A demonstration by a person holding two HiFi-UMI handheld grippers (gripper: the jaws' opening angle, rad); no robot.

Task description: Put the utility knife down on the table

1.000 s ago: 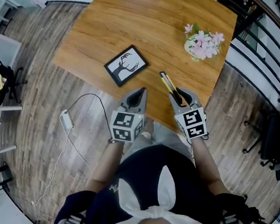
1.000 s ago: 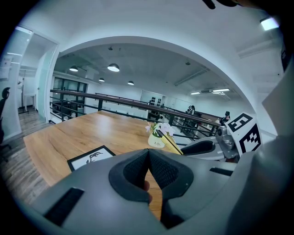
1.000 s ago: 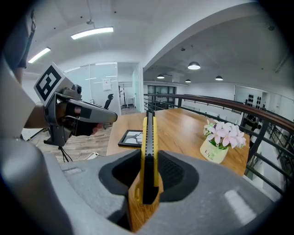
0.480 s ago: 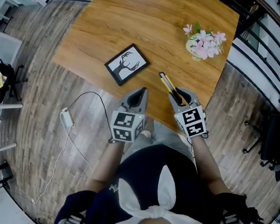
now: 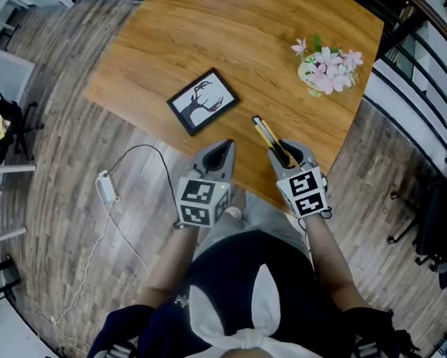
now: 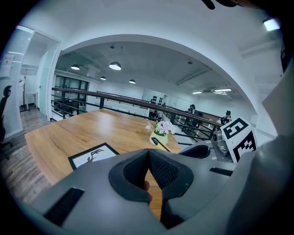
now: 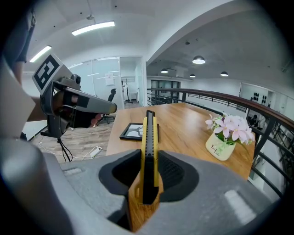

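While the head view shows only the utility knife point(image 5: 266, 133) jutting forward from the right gripper point(image 5: 284, 154) over the table's point(image 5: 223, 31) near edge, the right gripper view shows the jaws clamped on the knife's flat yellow sides, its far end aimed toward the framed picture point(image 7: 136, 130). Only the left gripper view shows the left gripper's point(image 6: 148, 158) jaws meeting, empty.

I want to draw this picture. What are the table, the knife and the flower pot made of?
The table looks like wood or wood-look laminate, smooth; brown grain streaks show. The knife is probably plastic: matte yellow sides with a ridged black strip. The pot may be glazed ceramic, cream and slightly shiny; hard to be sure.
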